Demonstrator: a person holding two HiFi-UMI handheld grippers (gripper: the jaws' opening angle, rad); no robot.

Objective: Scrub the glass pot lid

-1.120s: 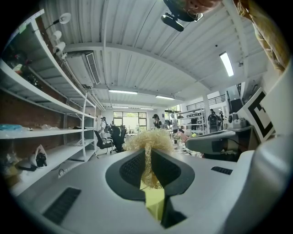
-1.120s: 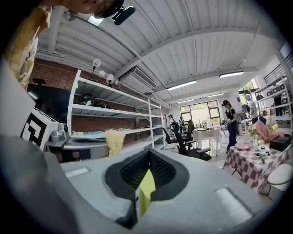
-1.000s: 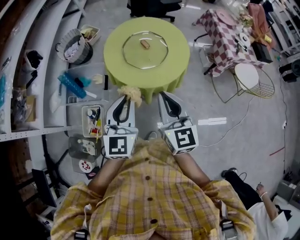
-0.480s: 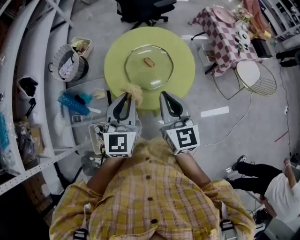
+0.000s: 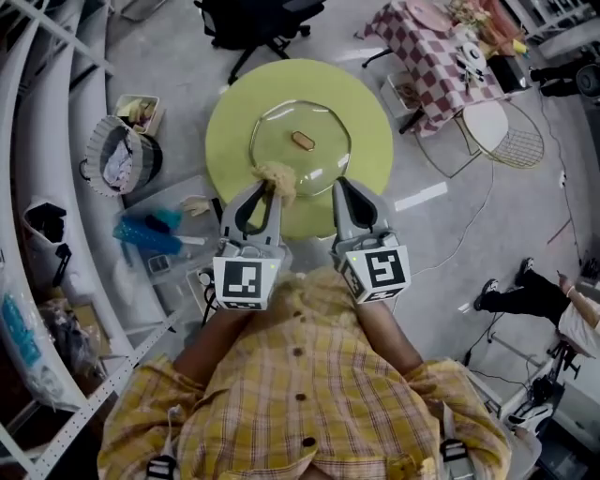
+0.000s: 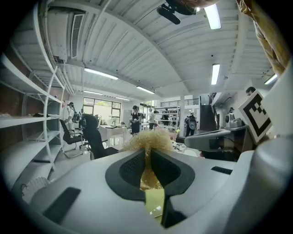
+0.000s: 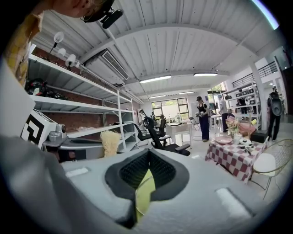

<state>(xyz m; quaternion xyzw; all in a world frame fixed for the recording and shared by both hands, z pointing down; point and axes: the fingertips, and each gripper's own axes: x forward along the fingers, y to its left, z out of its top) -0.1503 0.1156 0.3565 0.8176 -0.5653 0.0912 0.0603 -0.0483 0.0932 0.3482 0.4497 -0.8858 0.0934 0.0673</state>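
A round glass pot lid point(image 5: 300, 141) with a brown knob point(image 5: 303, 141) lies flat on a small round green table point(image 5: 370, 112). My left gripper point(image 5: 267, 190) is shut on a pale yellow fibrous scrubber point(image 5: 277, 177), whose tuft overlaps the lid's near rim in the head view. In the left gripper view the scrubber point(image 6: 149, 139) sticks out between the closed fingers point(image 6: 130, 167). My right gripper point(image 5: 347, 192) hovers at the table's near edge, just right of the lid, jaws shut with nothing between them point(image 7: 147, 157). The right gripper view also shows the scrubber point(image 7: 110, 142) to its left.
A black office chair point(image 5: 248, 19) stands beyond the table. To the right are a checkered table point(image 5: 436, 56) and a white wire stool point(image 5: 506, 136). A basket point(image 5: 117, 155), a blue object point(image 5: 145, 234) and white shelving point(image 5: 56, 112) crowd the left. A person point(image 5: 548, 291) sits at far right.
Both grippers have moved forward toward the green table. The scrubber, earlier short of the table's near edge, now reaches the lid's near rim. Both grippers have stayed shut.
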